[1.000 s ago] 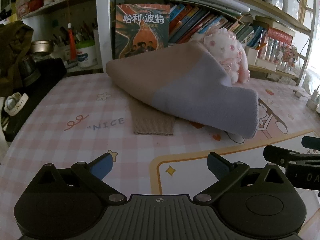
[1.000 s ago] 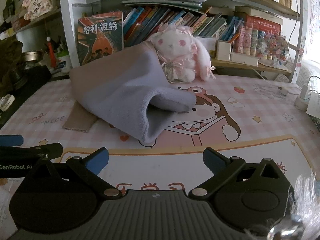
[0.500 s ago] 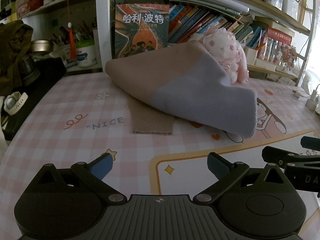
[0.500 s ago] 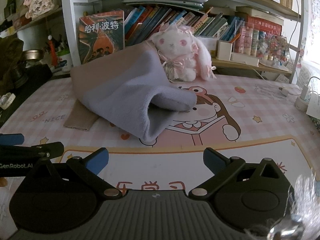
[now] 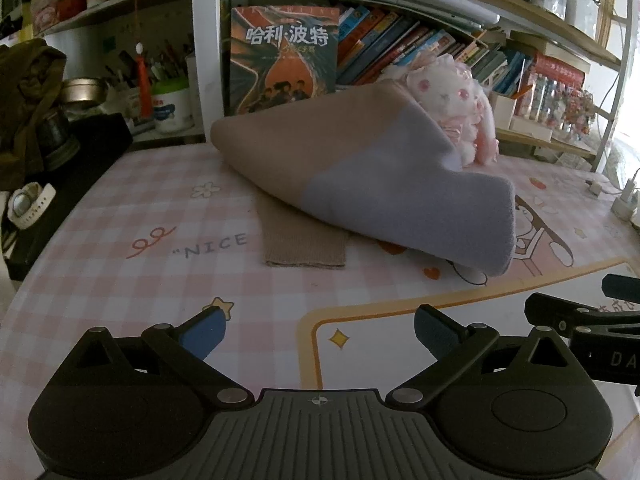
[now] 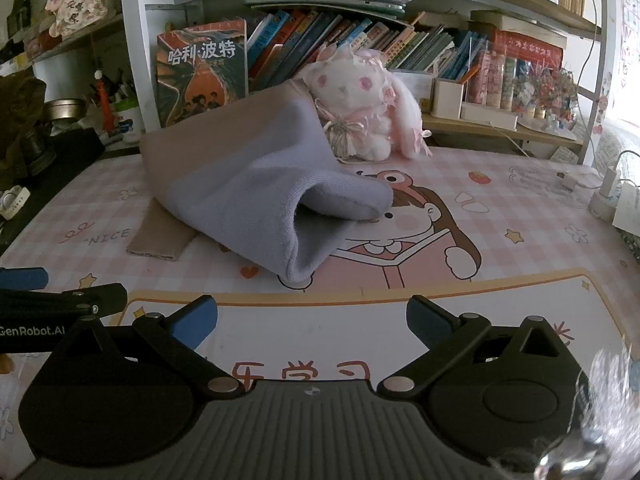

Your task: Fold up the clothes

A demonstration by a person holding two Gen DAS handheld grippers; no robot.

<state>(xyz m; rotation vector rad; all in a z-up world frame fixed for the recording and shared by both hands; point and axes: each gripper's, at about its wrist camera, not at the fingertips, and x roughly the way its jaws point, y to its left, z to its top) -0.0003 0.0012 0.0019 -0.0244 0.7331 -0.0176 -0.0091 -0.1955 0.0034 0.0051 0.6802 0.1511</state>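
I see both left tongs (image 5: 318, 330) and right tongs (image 6: 312, 320) spread apart, empty, near the folded tan-and-lavender sweater (image 5: 360, 172) on the surface (image 5: 120, 280).

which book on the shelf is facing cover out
The Harry Potter book with the dark, orange-lit cover, standing at the left end of the row. The other books beside it lean with only their spines showing.

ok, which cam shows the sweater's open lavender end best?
Right wrist: the sweater faces it end-on, so the lavender opening and its inside are visible. Left wrist sees the sweater side-on, showing only the outer edge of that end.
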